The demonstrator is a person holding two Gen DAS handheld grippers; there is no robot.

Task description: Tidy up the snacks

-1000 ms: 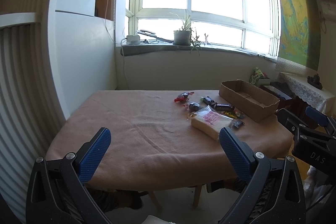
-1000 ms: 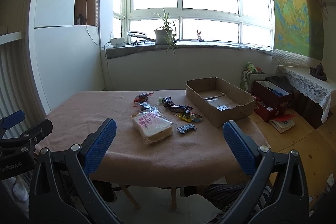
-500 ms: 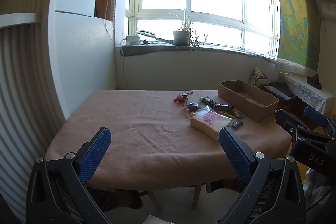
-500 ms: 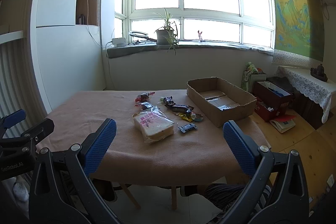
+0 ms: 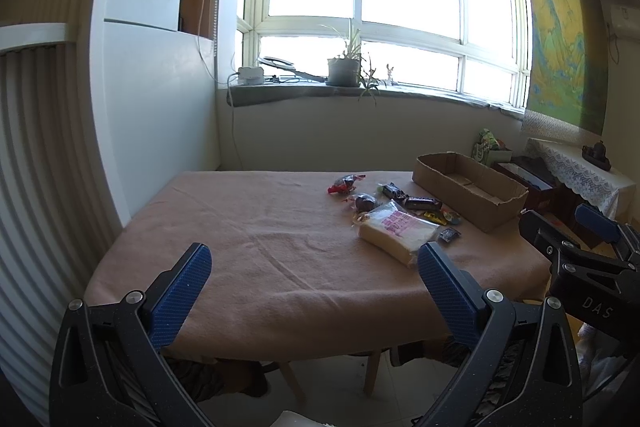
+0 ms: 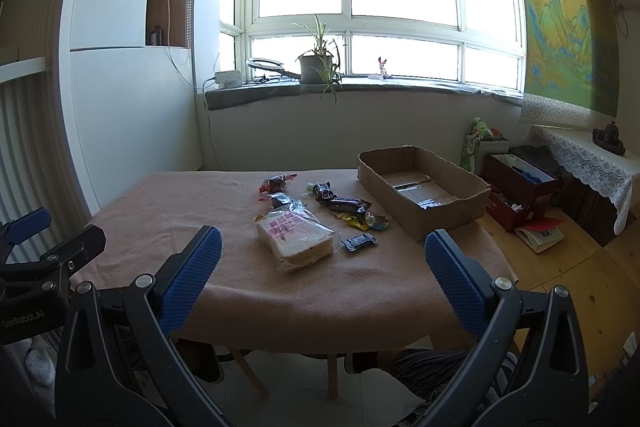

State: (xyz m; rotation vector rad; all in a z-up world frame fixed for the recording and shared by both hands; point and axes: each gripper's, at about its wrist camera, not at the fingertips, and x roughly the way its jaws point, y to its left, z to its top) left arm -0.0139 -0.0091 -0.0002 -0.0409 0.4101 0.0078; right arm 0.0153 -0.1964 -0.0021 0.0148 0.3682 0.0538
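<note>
Almost nothing has changed in the last second: both views drift only slightly, so sorting has not begun. The left claw (image 5: 314, 263) and right claw (image 6: 323, 247) hang apart, empty, low in frame. The clear-bagged sliced bread with pink print (image 6: 294, 237) and small dark-wrapped candies (image 6: 344, 204) lie mid-frame on the tan-clothed worktop (image 6: 180, 203), beside the empty brown cardboard box (image 6: 424, 187). "DAS" and "GenRobot.AI" mark the rigs.

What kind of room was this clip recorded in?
Most likely a lived-in home room: a table under a tan cloth, a potted plant on the windowsill, a large green landscape hanging on the side wall, and a lace-covered side table.
</note>
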